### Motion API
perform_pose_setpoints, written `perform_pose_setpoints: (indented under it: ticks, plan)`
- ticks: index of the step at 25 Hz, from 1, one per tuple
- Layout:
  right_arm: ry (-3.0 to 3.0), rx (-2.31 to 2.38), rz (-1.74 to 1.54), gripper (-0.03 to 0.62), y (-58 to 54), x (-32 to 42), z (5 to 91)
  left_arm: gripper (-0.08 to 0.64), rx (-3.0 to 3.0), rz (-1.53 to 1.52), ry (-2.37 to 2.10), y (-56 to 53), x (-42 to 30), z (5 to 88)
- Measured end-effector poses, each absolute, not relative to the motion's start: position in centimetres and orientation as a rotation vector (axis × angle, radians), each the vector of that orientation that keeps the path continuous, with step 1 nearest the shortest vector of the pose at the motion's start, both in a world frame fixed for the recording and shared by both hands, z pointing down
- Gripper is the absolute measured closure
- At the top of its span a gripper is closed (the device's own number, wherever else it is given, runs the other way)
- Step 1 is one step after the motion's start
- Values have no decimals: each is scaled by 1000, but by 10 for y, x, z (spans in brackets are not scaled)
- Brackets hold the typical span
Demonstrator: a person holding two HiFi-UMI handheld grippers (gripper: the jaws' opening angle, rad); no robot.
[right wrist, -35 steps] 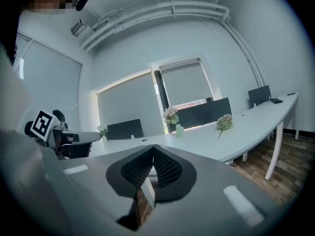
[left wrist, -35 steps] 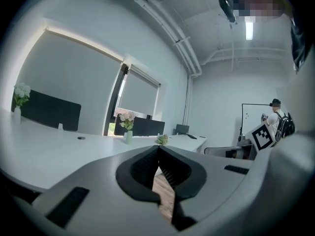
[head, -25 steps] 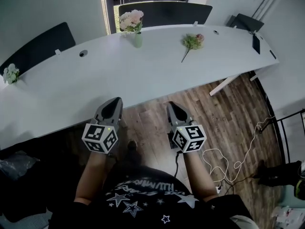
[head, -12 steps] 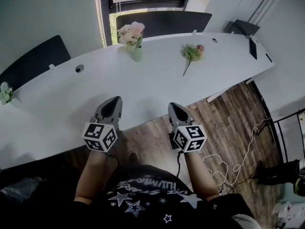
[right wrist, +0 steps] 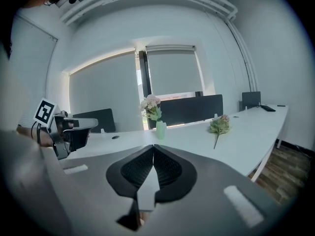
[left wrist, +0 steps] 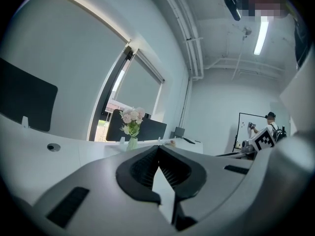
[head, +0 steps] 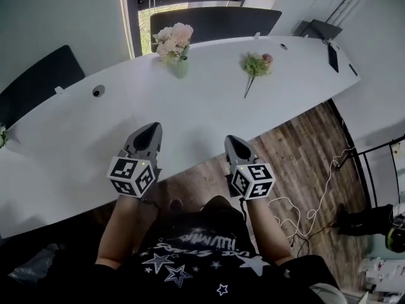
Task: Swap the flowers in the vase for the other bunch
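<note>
Left gripper point(head: 152, 128) and right gripper point(head: 230, 139) were pinched shut, empty. Well ahead of the left stood the vase point(head: 180, 68); the loose bunch point(head: 256, 64) lay beyond the right.

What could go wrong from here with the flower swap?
The vase stands near the far edge of the table; pulling its flowers out one-handed might tip it. The loose bunch lies flat, so its thin stem may be hard to pinch. The left gripper and right gripper are shut and must open first.
</note>
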State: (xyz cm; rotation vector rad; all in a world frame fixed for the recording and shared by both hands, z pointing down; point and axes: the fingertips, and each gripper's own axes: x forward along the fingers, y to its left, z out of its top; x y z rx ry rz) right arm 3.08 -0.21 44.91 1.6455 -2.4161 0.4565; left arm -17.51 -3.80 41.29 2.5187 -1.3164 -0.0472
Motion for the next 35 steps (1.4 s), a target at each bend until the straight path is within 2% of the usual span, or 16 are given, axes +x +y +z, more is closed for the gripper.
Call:
perform_pose_setpoints:
  ticks: [9, 35]
  plan:
    - [-2439, 1582, 494, 588, -33, 35, 465, 552, 2461, -51, -1353, -58, -170, 426]
    - [-2709, 1047, 496, 588, -240, 10, 463, 551, 2240, 4, -1716, -182, -142, 451]
